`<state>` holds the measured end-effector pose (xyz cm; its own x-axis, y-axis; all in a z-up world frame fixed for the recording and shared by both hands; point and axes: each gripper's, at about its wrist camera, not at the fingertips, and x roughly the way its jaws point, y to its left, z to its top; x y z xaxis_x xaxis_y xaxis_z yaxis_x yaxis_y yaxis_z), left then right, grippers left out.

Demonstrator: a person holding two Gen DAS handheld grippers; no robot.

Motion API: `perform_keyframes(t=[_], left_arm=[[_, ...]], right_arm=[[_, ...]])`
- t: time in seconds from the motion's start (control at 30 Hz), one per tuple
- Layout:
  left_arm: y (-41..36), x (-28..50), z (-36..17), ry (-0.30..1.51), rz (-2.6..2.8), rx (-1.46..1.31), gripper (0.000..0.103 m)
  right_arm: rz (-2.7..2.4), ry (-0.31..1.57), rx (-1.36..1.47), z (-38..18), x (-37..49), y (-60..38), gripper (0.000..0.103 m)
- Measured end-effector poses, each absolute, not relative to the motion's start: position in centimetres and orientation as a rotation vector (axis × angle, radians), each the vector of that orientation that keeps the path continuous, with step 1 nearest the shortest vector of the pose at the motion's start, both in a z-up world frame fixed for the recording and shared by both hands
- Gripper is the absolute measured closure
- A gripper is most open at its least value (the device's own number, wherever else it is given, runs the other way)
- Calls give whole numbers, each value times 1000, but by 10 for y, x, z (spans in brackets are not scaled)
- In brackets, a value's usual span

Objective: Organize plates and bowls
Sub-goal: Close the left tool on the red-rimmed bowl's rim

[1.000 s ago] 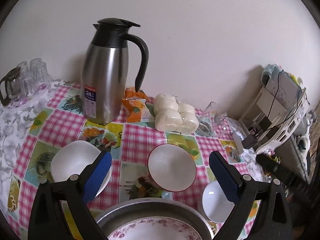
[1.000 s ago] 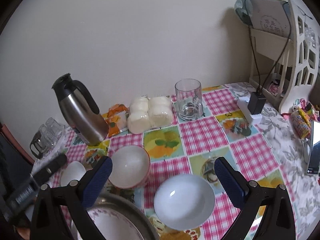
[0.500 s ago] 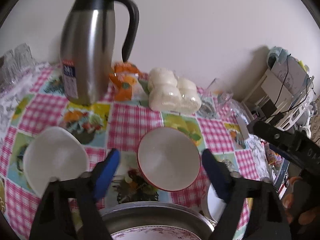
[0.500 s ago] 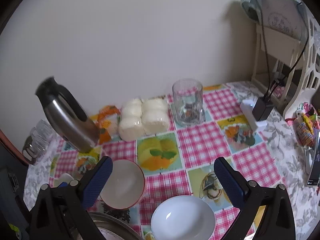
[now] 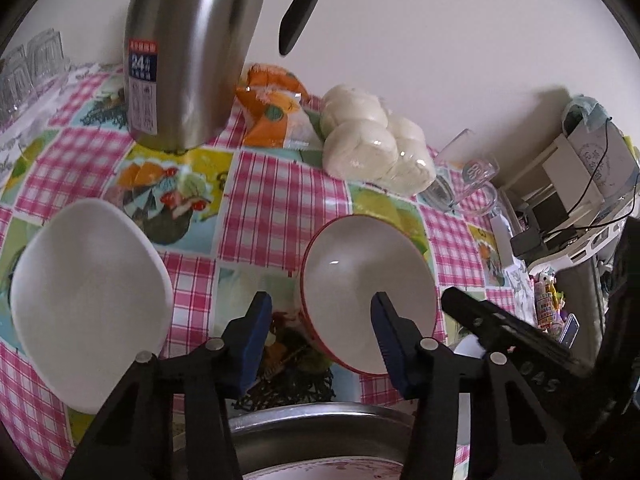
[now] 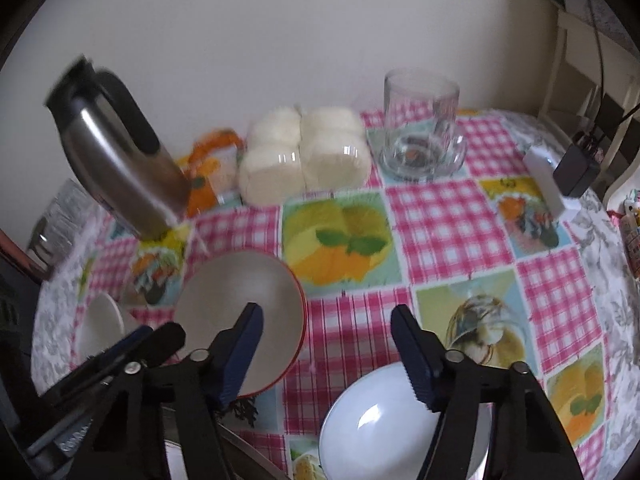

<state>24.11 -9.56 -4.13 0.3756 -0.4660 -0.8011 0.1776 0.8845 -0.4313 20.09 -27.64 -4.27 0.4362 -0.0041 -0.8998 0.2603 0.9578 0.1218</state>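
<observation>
A red-rimmed bowl (image 5: pixel 360 276) sits mid-table; it also shows in the right wrist view (image 6: pixel 240 304). My left gripper (image 5: pixel 320 340) is open, its jaws straddling the bowl's near left rim, the right finger (image 5: pixel 390 344) over the bowl's inside. A white bowl (image 5: pixel 84 296) lies to the left, also in the right wrist view (image 6: pixel 100 328). Another white bowl (image 6: pixel 384 420) lies under my right gripper (image 6: pixel 328 356), which is open and empty. A metal basin (image 5: pixel 320 432) holding a flowered plate sits at the near edge.
A steel thermos jug (image 5: pixel 188 52), an orange snack bag (image 5: pixel 272 108), wrapped white buns (image 5: pixel 372 148) and a glass mug (image 6: pixel 420 136) stand along the back wall. Glasses (image 5: pixel 28 64) sit far left. A charger (image 6: pixel 572 168) and shelf are at right.
My left gripper has moved forward and down to the red-rimmed bowl, and its jaws have narrowed around the rim. My right gripper has come closer to the table and narrowed too.
</observation>
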Motion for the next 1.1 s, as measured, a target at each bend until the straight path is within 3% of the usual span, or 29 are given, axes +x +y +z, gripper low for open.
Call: perform_keyframes(t=[0.2,0.57,1.1], left_arm=[[-97,245,-49,1133,-440,-305,67],[-106,250,-67,1197,-460,-297,72],[-106,250,-73,1182,-506,-333,75]], right_arm=[[-148,1153,258,-62,207,-266,60],[-135,1223,212,-86,224,-249,86],[-160,1196,223,-85,222,-253,88]])
